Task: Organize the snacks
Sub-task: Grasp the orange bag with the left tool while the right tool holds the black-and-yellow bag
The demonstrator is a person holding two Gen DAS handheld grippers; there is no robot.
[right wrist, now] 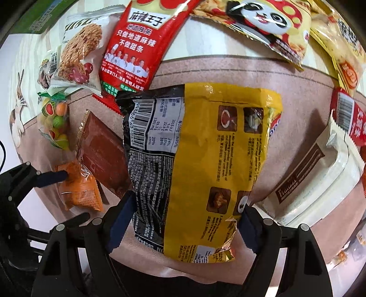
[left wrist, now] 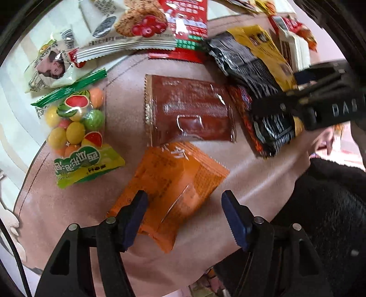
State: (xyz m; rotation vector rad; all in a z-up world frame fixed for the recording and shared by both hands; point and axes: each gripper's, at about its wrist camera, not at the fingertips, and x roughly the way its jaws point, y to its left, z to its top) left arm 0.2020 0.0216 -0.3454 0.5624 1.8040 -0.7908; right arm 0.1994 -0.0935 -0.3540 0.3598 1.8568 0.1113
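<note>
An orange snack packet [left wrist: 173, 182] lies on the pink mat [left wrist: 256, 180] between the fingers of my left gripper [left wrist: 185, 217]. The left pad touches its edge and the right pad stands apart from it, so this gripper is open. In the right wrist view the left gripper [right wrist: 75, 196] straddles the same orange packet [right wrist: 77, 189]. My right gripper [right wrist: 185, 224] is shut on a yellow-and-black noodle packet [right wrist: 201, 160], with its pads pressed against both side edges. The left wrist view shows the right gripper [left wrist: 286, 112] holding that noodle packet [left wrist: 256, 68] at the right.
A brown-red packet [left wrist: 187, 109] lies mid-mat and a fruit candy bag [left wrist: 75, 128] at the left. An oat cookie packet [right wrist: 80, 57], a red spicy-strip bag [right wrist: 137, 45] and a panda bag [right wrist: 263, 20] line the far edge. A white packet [right wrist: 315, 178] sits right. A dark sleeve [left wrist: 331, 205] is near.
</note>
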